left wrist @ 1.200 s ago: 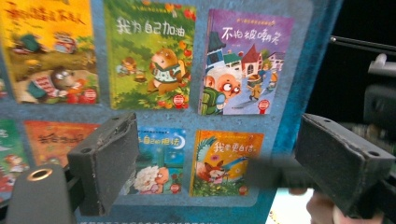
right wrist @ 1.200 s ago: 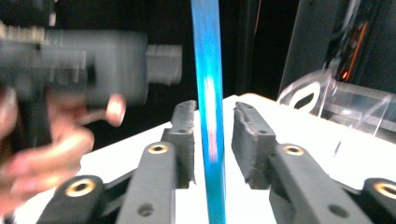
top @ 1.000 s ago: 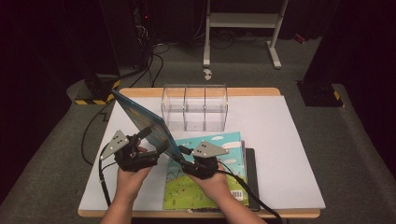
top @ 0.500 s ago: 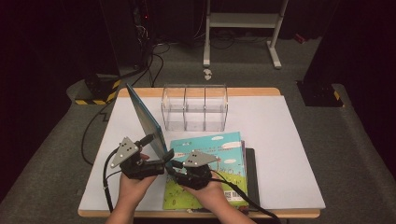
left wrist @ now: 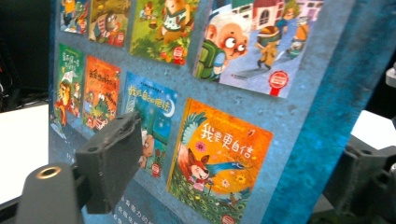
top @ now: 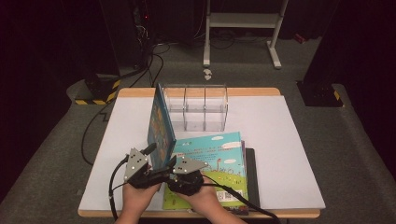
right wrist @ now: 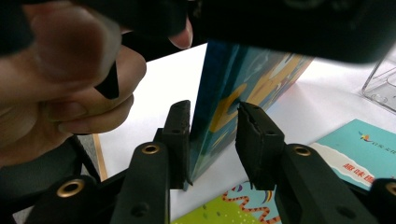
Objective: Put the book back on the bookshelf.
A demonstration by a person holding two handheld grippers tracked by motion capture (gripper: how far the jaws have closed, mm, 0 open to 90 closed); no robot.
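The white table (top: 289,154) holds a clear box (top: 201,107) with slots at the far side and a flat stack of picture books (top: 212,170) at the near side. One blue book (top: 159,123) stands up on its edge, just left of the stack and near the box. The step looks like standing this book up, ready to go into a slot. The right gripper (right wrist: 212,140) has its jaws on both sides of the book's bottom edge; one pad touches, the other shows a small gap. The left gripper (left wrist: 109,158) rests one jaw on the back cover, and its jaws have just been closing. Next, both need a firm hold to lift and slide it in straight. The back cover shows little book pictures; one reads 我要更自信.
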